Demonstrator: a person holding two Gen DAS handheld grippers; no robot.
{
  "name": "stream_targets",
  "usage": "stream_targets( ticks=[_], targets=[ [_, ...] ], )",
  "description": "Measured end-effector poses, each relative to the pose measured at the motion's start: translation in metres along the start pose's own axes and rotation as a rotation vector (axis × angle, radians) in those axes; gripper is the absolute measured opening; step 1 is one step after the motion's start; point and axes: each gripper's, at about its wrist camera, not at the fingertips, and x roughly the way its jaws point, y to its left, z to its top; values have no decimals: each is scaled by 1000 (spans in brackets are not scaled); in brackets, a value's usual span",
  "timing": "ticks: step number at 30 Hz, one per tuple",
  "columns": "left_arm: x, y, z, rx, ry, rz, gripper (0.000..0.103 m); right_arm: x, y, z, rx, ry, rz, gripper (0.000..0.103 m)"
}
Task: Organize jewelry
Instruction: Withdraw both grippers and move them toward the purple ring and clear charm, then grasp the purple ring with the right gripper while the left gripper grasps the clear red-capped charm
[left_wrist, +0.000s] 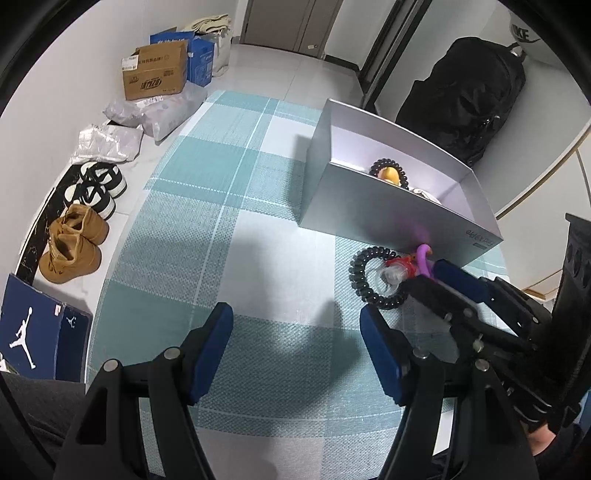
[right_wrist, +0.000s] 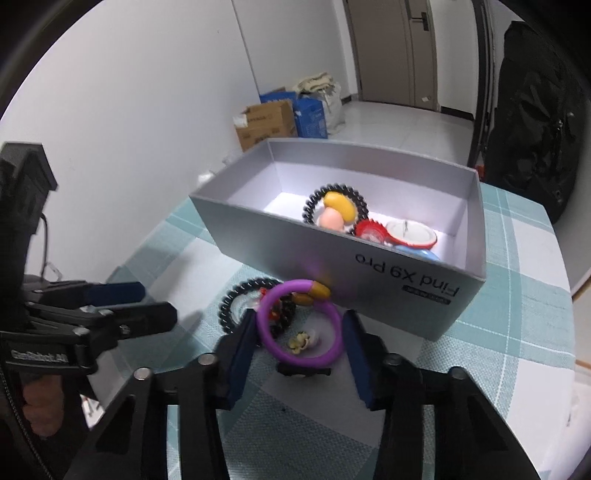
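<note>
On the teal checked cloth, going left to right, the left gripper hovers low with its blue-padded fingers spread and nothing between them. Just beside it lies a black coil bracelet. Next, the right gripper pinches a purple ring bracelet between its pads, holding it close to the near wall of the grey box, which holds more trinkets, including another black coil.
</note>
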Motion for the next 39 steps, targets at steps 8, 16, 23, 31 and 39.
stream_targets(
  ticks=[8,16,23,31,39],
  targets=[
    [0,-7,-2,37,-6,5,67,3,1,-2,-1,39,-15,19],
    [-4,-12,-1,51,-33,-5,67,-10,-2,-9,12,32,22,7],
    [-2,-32,2,148,-48,-3,67,-34,-17,-9,101,-25,69,6],
    [2,-61,5,308,-59,-50,67,-57,-34,-4,175,-77,79,6],
    [17,-67,13,311,-11,-80,51,-73,-41,-7,202,-112,94,6]
  ],
)
